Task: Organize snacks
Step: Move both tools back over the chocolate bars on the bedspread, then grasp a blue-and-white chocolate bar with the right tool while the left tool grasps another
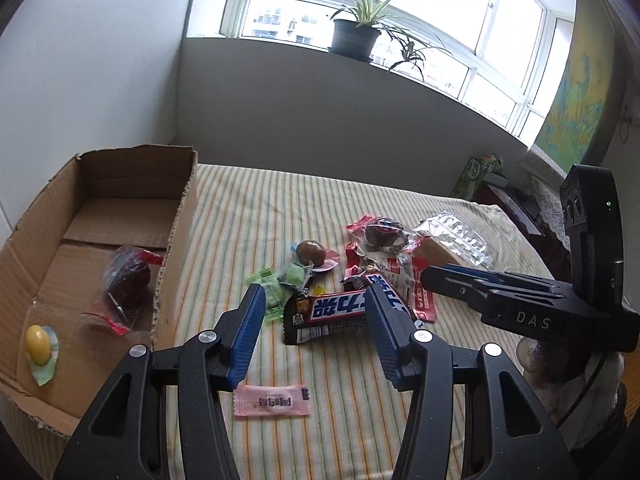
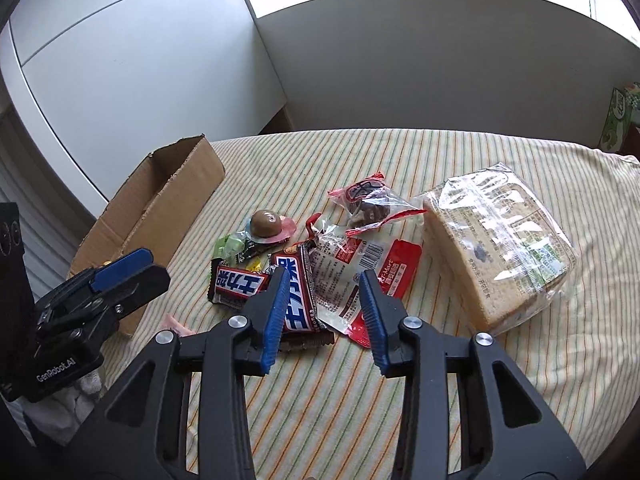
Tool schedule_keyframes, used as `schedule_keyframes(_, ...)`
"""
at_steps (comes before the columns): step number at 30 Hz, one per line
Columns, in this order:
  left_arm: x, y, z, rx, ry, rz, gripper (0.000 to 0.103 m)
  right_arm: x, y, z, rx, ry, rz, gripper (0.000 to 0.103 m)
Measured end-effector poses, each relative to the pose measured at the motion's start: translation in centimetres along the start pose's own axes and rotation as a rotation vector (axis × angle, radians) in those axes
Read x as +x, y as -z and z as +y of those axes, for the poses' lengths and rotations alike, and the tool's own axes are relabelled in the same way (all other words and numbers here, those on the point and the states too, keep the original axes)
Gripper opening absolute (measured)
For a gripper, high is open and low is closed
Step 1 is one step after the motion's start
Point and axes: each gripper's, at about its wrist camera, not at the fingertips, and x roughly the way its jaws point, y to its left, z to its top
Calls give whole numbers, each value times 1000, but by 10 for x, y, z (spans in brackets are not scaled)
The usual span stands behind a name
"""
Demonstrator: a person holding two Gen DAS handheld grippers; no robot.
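Observation:
A pile of snacks lies on the striped cloth. My left gripper [image 1: 316,300] is open, its fingertips either side of a Snickers bar [image 1: 326,316]. My right gripper [image 2: 325,280] is open above a clear-and-red packet [image 2: 348,276] and a second Snickers bar [image 2: 298,300]. A cardboard box [image 1: 172,240] at the left holds a dark wrapped pastry [image 1: 126,280] and a yellow candy [image 1: 39,345]. Green candies [image 1: 280,280], a brown egg-shaped sweet [image 1: 311,252], another wrapped pastry [image 2: 370,204] and a bagged bread loaf [image 2: 500,240] lie around. A pink candy [image 1: 273,400] lies under the left gripper.
The striped cloth [image 2: 400,380] covers the surface up to a grey wall. A potted plant [image 1: 354,36] stands on the window sill. A green box [image 1: 476,172] and dark furniture stand at the far right. The right gripper also shows in the left wrist view [image 1: 428,278].

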Motion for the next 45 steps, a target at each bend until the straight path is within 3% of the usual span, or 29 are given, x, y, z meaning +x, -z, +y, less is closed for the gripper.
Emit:
schedule_keyframes(3, 22, -12, -6, 7, 11, 44, 44, -1, 2, -2, -6, -8, 3, 38)
schedule_keyframes(8, 57, -18, 0, -76, 80, 152, 42, 2, 7, -1, -26, -5, 15, 38)
schedule_keyframes(10, 60, -18, 5, -114, 80, 161, 42, 1, 8, 0, -38, -1, 13, 38)
schedule_keyframes(17, 58, -2, 5, -95, 104, 220, 40, -4, 11, -3, -37, 6, 5, 38)
schedule_keyframes(21, 41, 1, 1, -86, 86, 178, 40, -6, 11, -3, -39, 1, 6, 38)
schedule_keyframes(25, 11, 9, -11, 7, -2, 100, 40, 0, 10, -1, -42, 0, 18, 38)
schedule_keyframes(27, 3, 17, -16, 21, 37, 102, 40, 2, 9, 0, -41, -3, 19, 38)
schedule_keyframes(31, 12, 32, -14, -15, 116, 181, 40, 8, 5, 6, -57, 8, 18, 38)
schedule_keyframes(36, 17, 30, -1, -57, 114, 185, 40, 26, 0, 20, -107, 24, 51, 38)
schedule_keyframes(45, 24, 23, 22, -202, 173, 199, 40, 43, 18, 38, -195, 49, 130, 38)
